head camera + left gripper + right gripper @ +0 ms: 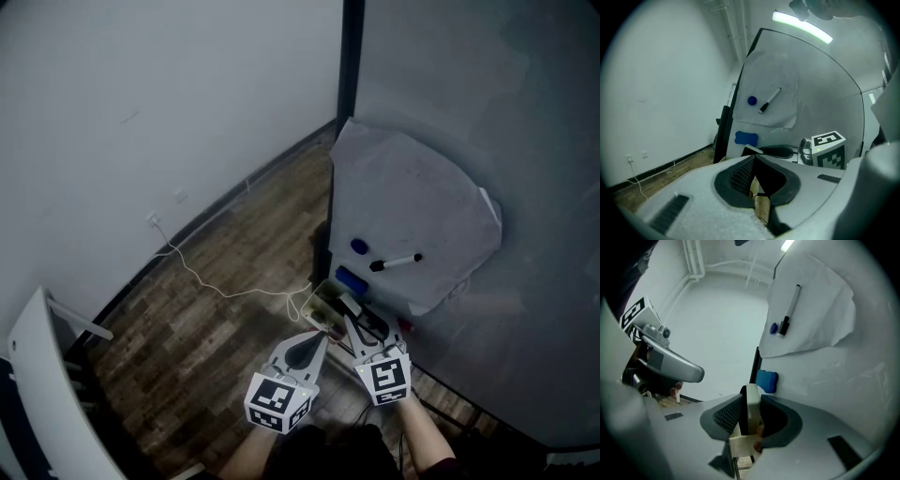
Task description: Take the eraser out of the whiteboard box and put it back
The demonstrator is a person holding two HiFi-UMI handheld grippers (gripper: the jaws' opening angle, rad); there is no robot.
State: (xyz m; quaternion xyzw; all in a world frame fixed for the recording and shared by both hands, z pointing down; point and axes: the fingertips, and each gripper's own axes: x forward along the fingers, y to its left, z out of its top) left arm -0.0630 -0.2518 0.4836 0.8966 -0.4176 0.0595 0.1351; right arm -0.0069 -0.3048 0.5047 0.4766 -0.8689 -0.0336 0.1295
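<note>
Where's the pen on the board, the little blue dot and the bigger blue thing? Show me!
pen [397, 262]: head view, middle of its white barrel.
little blue dot [358, 247]: head view, its centre.
bigger blue thing [352, 279]: head view, middle of its front face.

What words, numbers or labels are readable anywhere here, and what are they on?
No readable text anywhere.
Left cube and right cube: black-and-white square patterns, no letters.
Pen on the whiteboard: any print is too small to read.
Paper sheet: looks blank.
</note>
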